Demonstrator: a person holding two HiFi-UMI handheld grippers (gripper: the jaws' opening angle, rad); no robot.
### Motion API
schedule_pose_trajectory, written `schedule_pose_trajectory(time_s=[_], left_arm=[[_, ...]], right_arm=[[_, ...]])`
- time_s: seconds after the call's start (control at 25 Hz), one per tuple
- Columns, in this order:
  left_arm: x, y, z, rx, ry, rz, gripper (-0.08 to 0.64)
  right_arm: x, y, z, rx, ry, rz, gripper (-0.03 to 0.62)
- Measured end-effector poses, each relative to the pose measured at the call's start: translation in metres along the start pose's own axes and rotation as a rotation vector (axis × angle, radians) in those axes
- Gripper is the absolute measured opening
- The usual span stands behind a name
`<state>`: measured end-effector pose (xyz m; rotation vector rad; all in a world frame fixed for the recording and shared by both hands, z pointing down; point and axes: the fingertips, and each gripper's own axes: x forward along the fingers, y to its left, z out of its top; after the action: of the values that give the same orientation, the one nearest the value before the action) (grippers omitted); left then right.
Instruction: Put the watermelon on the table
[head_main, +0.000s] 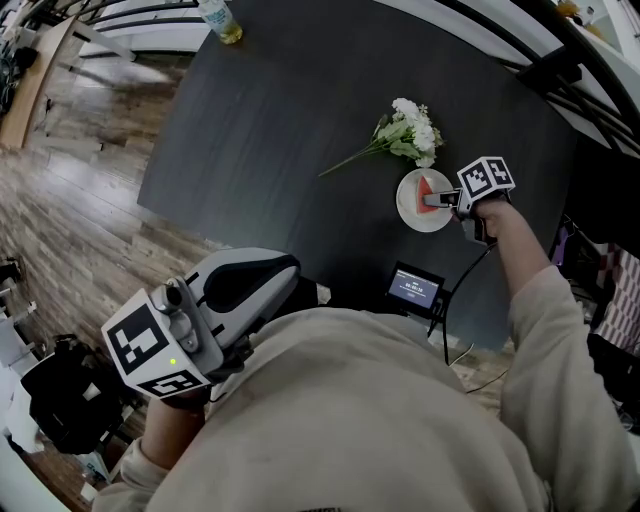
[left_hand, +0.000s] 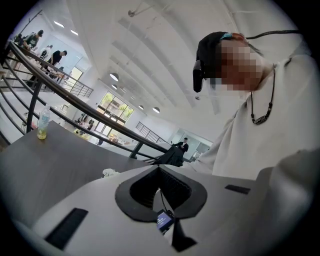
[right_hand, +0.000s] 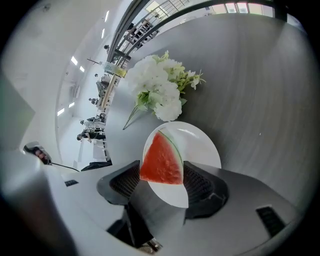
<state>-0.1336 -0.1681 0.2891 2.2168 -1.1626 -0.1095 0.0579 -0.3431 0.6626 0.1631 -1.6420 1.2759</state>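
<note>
A red watermelon slice (head_main: 425, 187) with a thin green rind lies over a white plate (head_main: 412, 210) on the dark grey table (head_main: 280, 130). My right gripper (head_main: 432, 199) reaches over the plate's right side. In the right gripper view the watermelon slice (right_hand: 161, 162) sits between the two black pads (right_hand: 200, 182) above the plate (right_hand: 200, 145). My right gripper (right_hand: 161, 172) is open wide, and I see no pad pressing the slice. My left gripper (head_main: 300, 290) hangs near my body off the table's near edge. My left gripper (left_hand: 160, 170) has its tips together and holds nothing.
A bunch of white flowers (head_main: 408, 132) lies just beyond the plate. A small device with a lit screen (head_main: 414, 289) sits at the table's near edge, with a cable running from it. A drink bottle (head_main: 220, 20) stands at the far edge. Wood floor lies to the left.
</note>
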Motion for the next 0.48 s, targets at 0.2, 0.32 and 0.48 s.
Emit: schedule_pose_trajectory(time_s=[0.2, 0.32, 0.48], left_arm=[[0.0035, -0.0003, -0.0043, -0.007, 0.010, -0.020, 0.006], [0.0025, -0.0010, -0.0028, -0.003, 0.011, -0.030, 0.006], [-0.0003, -0.0019, -0.0008, 0.004, 0.013, -0.038, 0.006]], right_arm=[[-0.0051, -0.0082, 0.0044, 0.024, -0.081, -0.021, 0.275], [-0.0060, -0.0058, 0.0038, 0.038, -0.108, -0.013, 0.275], [-0.0079, -0.0032, 0.0019, 0.051, -0.127, -0.004, 0.275]])
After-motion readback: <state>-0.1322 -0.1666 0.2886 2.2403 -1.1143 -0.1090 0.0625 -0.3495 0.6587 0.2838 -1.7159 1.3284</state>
